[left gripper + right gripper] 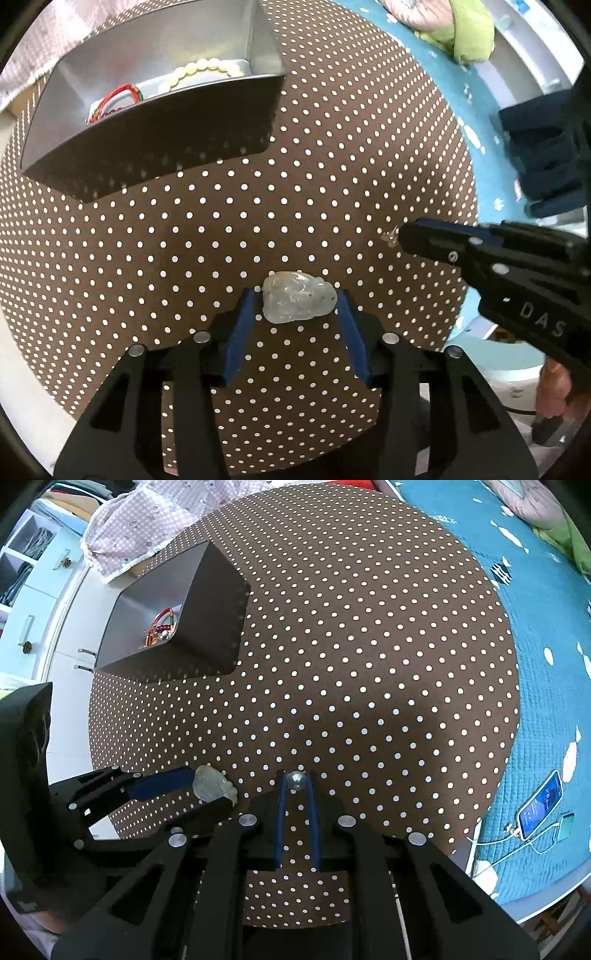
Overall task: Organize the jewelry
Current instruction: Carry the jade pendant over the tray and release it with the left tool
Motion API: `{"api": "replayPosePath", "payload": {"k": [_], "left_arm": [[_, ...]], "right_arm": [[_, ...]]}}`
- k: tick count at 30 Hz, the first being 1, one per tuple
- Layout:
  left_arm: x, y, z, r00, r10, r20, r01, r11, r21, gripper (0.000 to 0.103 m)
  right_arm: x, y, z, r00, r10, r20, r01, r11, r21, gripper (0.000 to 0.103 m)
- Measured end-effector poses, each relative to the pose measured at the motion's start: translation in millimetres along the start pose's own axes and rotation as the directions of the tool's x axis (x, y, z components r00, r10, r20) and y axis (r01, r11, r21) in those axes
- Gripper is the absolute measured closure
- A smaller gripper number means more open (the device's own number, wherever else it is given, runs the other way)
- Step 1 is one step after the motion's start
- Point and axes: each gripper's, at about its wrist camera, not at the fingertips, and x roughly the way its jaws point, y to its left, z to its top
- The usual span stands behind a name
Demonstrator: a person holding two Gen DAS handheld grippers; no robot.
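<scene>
While my left hand-held gripper (pixel 298 308) brackets the pale carved translucent stone pendant (pixel 297 301), jaws spread, pads apparently just touching it, my right hand-held gripper (pixel 296 780) pinches a small silvery metal bead (pixel 296 780), presumably destined for the grey metal box (pixel 207 627) ahead.

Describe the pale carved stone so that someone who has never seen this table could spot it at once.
Start at the brown polka-dot tablecloth and the grey metal box standing on it. Nearer the camera than the box, between the blue pads of the left gripper, lies the pale carved stone. It is milky, translucent and lumpy, unlike the small shiny silver bead in the right gripper.
</scene>
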Motion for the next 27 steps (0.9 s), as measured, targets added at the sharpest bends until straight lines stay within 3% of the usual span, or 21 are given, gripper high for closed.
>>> {"api": "replayPosePath", "payload": {"k": [7,13,21,27], "left_arm": [[12,-37,-4,0.985,0.175,0.001,-0.174,0.982,0.067,0.056],[9,-36,-3,0.990,0.143,0.002,-0.143,0.989,0.044,0.061],[-11,1,-1,0.993,0.121,-0.003,-0.121,0.991,-0.058,0.061],[-34,26,0,0.991,0.127,0.038,-0.122,0.986,-0.112,0.061]], "right_arm": [[-2,-4,-1,1.000,0.007,0.001,-0.007,1.000,0.003,0.093],[-2,-8,-2,1.000,0.017,0.013,-0.017,1.000,0.015,0.093],[-5,-5,1,1.000,0.023,0.017,-0.023,1.000,0.006,0.093],[-7,10,8,0.999,0.031,0.025,-0.031,0.999,-0.026,0.093]]}}
